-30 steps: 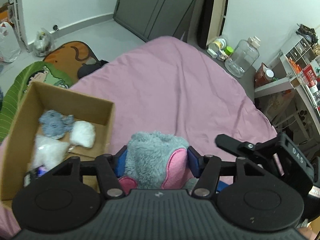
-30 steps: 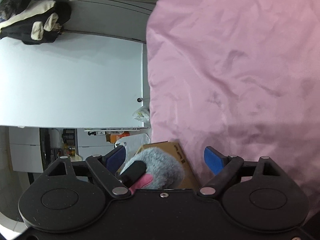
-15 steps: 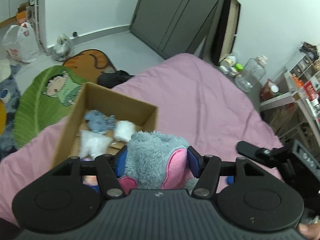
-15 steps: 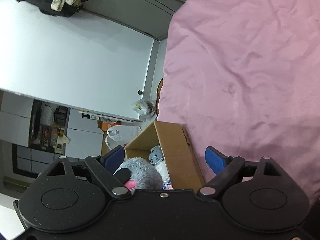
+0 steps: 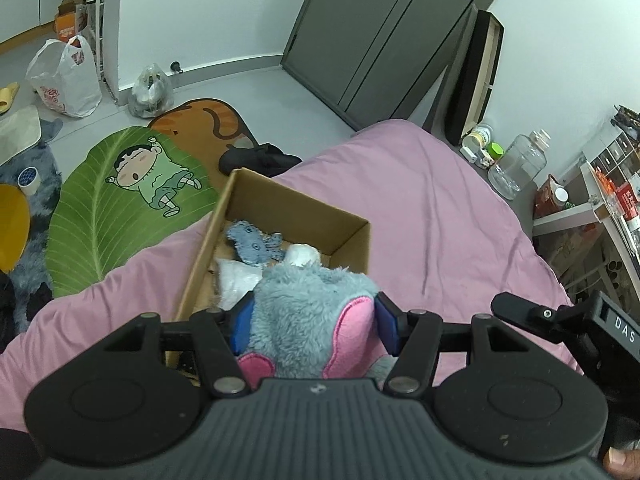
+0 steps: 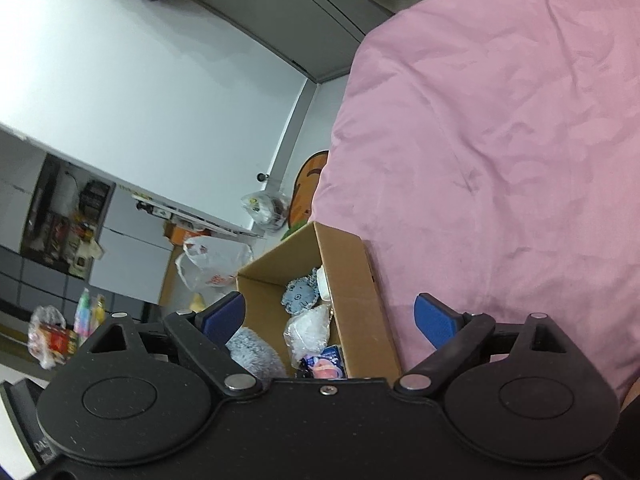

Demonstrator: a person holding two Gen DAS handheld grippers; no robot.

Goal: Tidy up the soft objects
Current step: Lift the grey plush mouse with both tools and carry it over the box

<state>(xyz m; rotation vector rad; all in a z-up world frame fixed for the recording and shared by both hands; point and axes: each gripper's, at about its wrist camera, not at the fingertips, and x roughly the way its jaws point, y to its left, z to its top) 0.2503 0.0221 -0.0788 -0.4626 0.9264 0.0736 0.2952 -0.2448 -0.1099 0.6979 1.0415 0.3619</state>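
My left gripper (image 5: 314, 326) is shut on a fluffy grey plush toy (image 5: 308, 312) with pink ears, its blue pads pressing both sides. Just beyond it lies an open cardboard box (image 5: 296, 210) on the pink bed; inside are a small blue-grey plush (image 5: 252, 242) and white soft pieces (image 5: 236, 280). In the right wrist view my right gripper (image 6: 330, 316) has its jaws opening wide, with nothing pressed between the blue pads (image 6: 434, 318). The same box (image 6: 352, 276) lies under them, with the grey plush (image 6: 254, 350) at its near left.
The pink bedspread (image 6: 500, 140) spreads wide to the right of the box. On the floor lie a green leaf-shaped mat (image 5: 120, 208), an orange mat (image 5: 200, 128) and plastic bags (image 5: 66, 76). A shelf with bottles and jars (image 5: 516, 164) stands at the bed's far right.
The left gripper carried the grey plush toward the box, which now sits directly ahead. The right gripper rolled, rose and spread wider; the plush no longer sits between its pads.
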